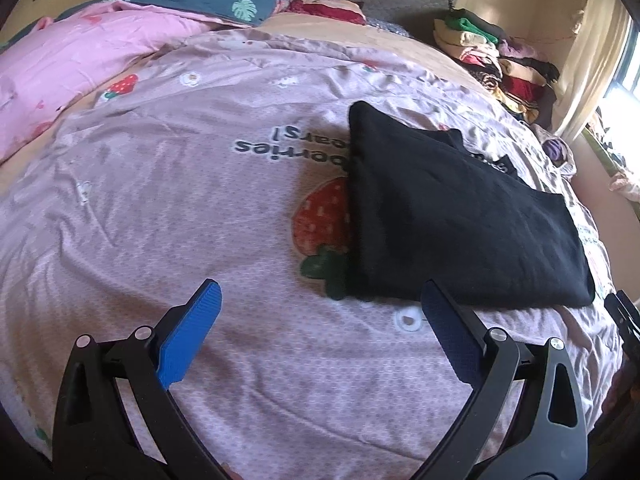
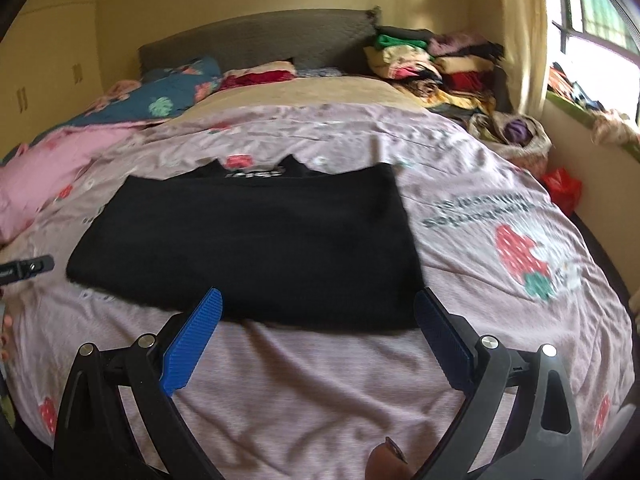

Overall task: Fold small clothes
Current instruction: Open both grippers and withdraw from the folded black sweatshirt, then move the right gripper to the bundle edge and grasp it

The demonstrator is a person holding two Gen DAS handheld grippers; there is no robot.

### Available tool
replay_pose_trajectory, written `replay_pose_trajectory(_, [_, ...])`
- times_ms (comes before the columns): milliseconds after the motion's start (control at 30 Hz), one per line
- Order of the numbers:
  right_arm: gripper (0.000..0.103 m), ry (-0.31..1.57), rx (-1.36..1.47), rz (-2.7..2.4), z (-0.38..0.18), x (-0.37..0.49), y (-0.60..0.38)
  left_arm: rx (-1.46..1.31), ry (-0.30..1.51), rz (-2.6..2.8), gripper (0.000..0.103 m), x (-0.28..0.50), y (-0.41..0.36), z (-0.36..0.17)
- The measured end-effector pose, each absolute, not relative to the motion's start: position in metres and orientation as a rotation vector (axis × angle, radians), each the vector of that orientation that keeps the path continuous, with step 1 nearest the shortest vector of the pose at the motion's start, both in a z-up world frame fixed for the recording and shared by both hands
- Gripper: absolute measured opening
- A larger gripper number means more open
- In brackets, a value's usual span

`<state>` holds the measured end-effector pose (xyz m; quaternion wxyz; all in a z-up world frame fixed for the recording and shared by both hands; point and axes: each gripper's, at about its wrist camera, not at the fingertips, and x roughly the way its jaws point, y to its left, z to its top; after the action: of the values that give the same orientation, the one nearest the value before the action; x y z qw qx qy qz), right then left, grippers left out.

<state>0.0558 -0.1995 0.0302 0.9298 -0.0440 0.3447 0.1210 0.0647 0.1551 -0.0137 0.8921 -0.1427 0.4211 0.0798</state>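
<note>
A black garment point(image 1: 460, 216) lies folded into a flat rectangle on the pink strawberry-print bedspread point(image 1: 180, 208). In the right wrist view the garment point(image 2: 248, 240) lies straight ahead, with a collar and white lettering showing at its far edge. My left gripper point(image 1: 320, 300) is open and empty, just left of the garment's near corner. My right gripper point(image 2: 318, 308) is open and empty at the garment's near edge. The tip of the left gripper point(image 2: 32, 266) shows at the left edge of the right wrist view.
A pile of folded clothes point(image 2: 436, 64) sits at the head of the bed on the right. Pink and blue quilts point(image 1: 80, 60) lie bunched at the far left. A grey headboard point(image 2: 256, 36), a window point(image 2: 592, 36) and a red bag point(image 2: 562, 188) are to the right.
</note>
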Motion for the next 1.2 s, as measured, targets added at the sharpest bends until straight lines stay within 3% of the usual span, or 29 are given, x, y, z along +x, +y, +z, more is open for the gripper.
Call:
replay_pose_trajectory(567, [0.096, 0.711, -0.313, 0.449, 0.016, 0.049, -0.08, -0.315, 0.869, 0.247, 0.094, 0.068, 0.192, -0.019])
replay_pose_trajectory(1200, [0.096, 0.729, -0.55, 0.558, -0.025, 0.062, 0.019, -0.257, 0.87, 0.217, 0.094, 0.129, 0.179, -0.012])
